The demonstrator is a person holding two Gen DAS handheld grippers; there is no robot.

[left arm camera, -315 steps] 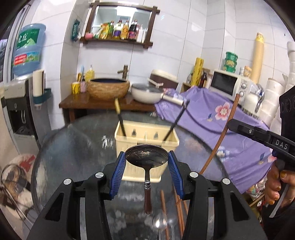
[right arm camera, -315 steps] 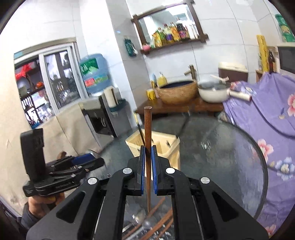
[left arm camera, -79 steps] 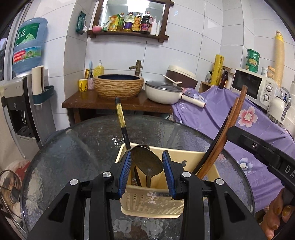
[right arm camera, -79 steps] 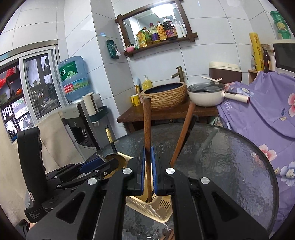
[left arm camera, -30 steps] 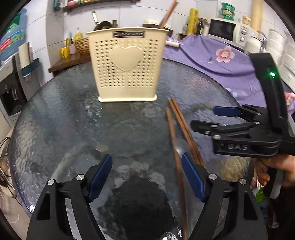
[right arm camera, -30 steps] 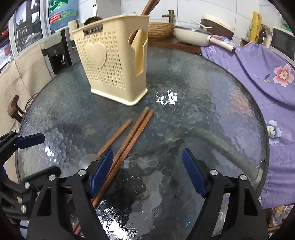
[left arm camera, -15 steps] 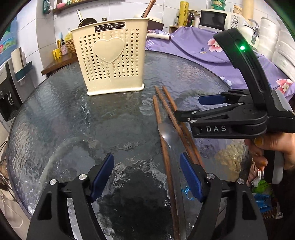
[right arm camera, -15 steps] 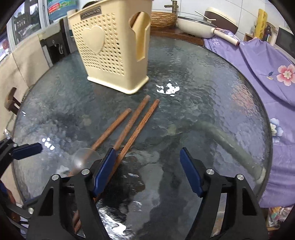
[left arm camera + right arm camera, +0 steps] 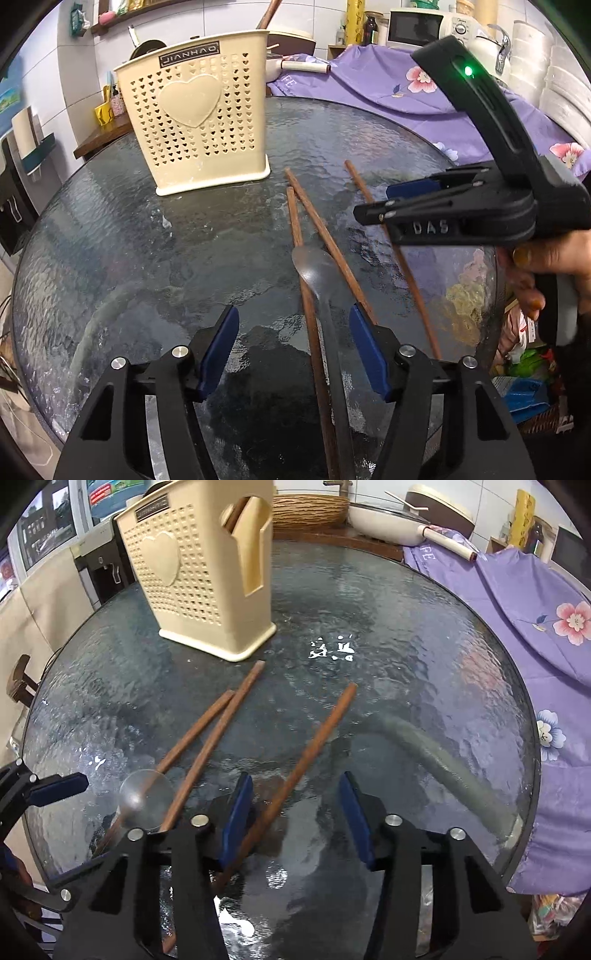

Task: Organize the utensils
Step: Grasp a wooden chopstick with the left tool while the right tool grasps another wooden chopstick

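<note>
Lying between right gripper (image 9: 295, 805) spread jaws: chopstick (image 9: 306, 746).

Spoon (image 9: 314, 269) handle and chopsticks' (image 9: 207, 734) near ends hidden under gripper bodies, holder (image 9: 207, 572) top cut off

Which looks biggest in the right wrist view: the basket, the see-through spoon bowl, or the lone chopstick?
1. Basket, biggest by far.
2. Lone chopstick, long but thin.
3. Spoon bowl, smallest.
The chopstick lies nearer the camera than the basket, so that inflates it.

Chopsticks (image 9: 318, 236), spoon (image 9: 314, 267) on table (image 9: 147, 236), before holder (image 9: 195, 122).
</note>
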